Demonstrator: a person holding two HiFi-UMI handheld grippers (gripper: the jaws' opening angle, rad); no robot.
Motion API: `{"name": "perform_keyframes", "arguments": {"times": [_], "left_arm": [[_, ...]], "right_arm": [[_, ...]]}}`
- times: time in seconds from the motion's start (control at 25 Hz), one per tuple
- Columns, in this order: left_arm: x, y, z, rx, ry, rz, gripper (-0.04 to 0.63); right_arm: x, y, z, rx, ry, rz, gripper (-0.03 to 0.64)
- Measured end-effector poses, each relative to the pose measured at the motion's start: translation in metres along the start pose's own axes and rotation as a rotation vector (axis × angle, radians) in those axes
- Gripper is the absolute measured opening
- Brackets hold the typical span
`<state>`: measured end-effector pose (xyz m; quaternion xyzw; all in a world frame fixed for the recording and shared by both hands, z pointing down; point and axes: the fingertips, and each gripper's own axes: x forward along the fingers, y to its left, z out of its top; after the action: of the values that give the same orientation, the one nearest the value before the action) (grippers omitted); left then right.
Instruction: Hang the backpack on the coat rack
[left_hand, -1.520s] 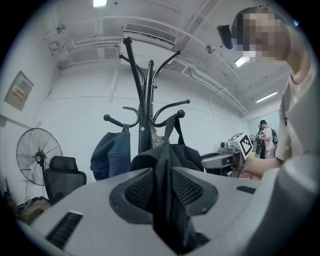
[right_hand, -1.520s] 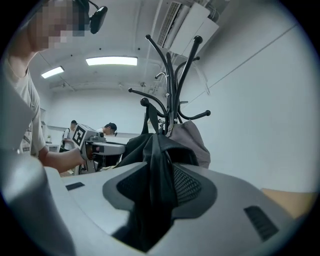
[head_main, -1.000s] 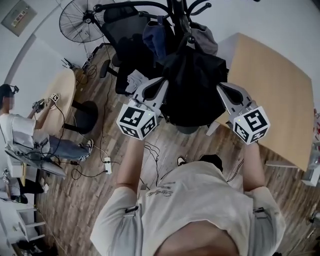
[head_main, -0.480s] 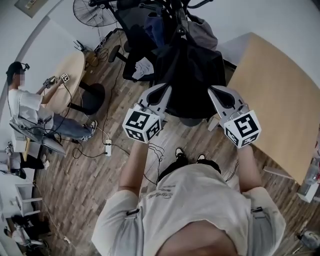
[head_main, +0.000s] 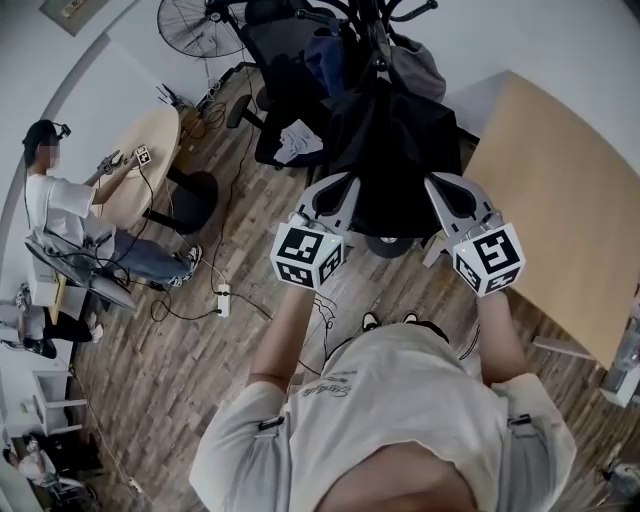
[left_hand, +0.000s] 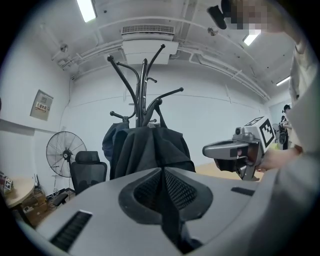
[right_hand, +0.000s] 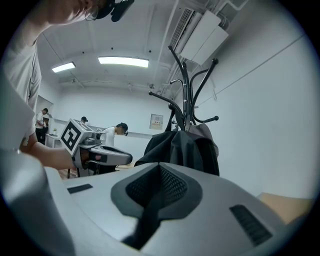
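The black backpack (head_main: 400, 150) hangs from the black coat rack (head_main: 375, 30), its body draped down the pole. My left gripper (head_main: 338, 190) is shut and empty, just left of the backpack's lower part and apart from it. The right gripper (head_main: 446, 192) is shut and empty too, just right of the pack. In the left gripper view the closed jaws (left_hand: 162, 172) point at the backpack (left_hand: 150, 150) under the rack's hooks (left_hand: 144, 85). The right gripper view shows its closed jaws (right_hand: 159, 172) before the backpack (right_hand: 185, 150).
A blue garment (head_main: 325, 55) and a grey one (head_main: 415, 70) share the rack. A black office chair (head_main: 270, 50) and a standing fan (head_main: 200, 25) are behind it. A wooden table (head_main: 560, 200) is at the right. A seated person (head_main: 60, 210) is at a round table (head_main: 140, 170).
Both grippers have come down a little and drawn back from the hanging backpack, the left more than the right. Both stay shut and empty.
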<state>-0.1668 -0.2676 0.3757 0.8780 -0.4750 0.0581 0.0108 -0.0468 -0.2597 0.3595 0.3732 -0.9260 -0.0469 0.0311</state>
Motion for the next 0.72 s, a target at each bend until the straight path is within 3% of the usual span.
{"name": "perform_keyframes", "arguments": {"times": [0.36, 0.72], "left_arm": [[0.003, -0.006, 0.002, 0.012, -0.009, -0.063, 0.028], [0.002, -0.005, -0.007, -0.009, 0.001, -0.060, 0.028]], "right_arm": [[0.004, 0.009, 0.002, 0.002, -0.005, -0.003, -0.006], [0.007, 0.011, -0.005, 0.001, 0.005, 0.002, -0.006]]}}
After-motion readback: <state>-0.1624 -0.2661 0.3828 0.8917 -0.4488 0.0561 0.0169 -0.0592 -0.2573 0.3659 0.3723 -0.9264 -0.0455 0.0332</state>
